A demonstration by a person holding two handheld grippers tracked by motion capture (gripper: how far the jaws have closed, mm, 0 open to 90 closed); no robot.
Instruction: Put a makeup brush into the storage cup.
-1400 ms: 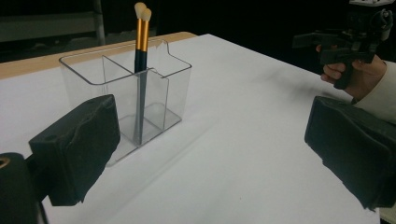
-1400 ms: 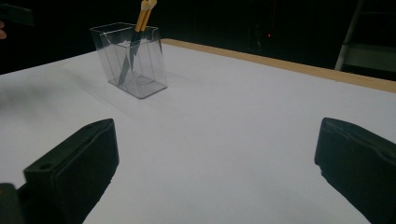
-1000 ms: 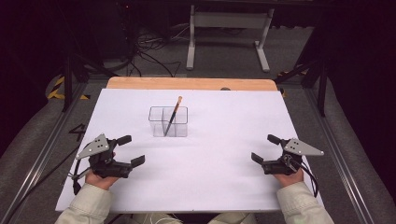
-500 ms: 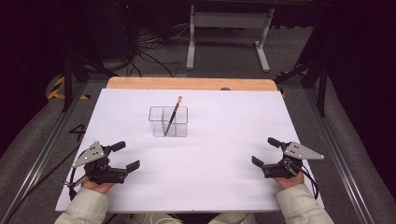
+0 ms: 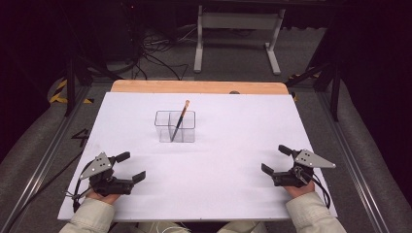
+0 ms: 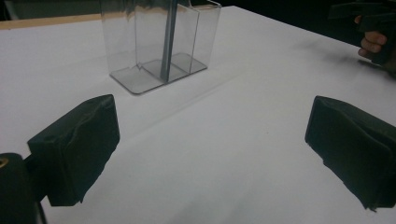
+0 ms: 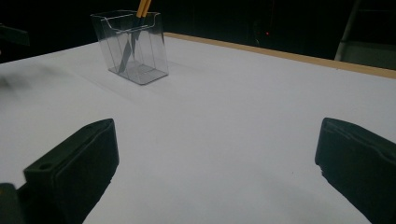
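Pencil leans propped in the clear holder, well ahead of both empty, spread-jawed grippers, left gripper and right gripper.

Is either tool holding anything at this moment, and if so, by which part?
Nothing is held. The left tool and the right tool both stand open over the bare sheet, apart from the clear holder and its pencil.

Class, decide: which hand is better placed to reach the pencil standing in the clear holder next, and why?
Left, probably. The left claw lies open on the side where the clear holder stands, left of the table's middle, visibly nearer than the right claw. The pencil leans with its top toward the right, though, so it's close.
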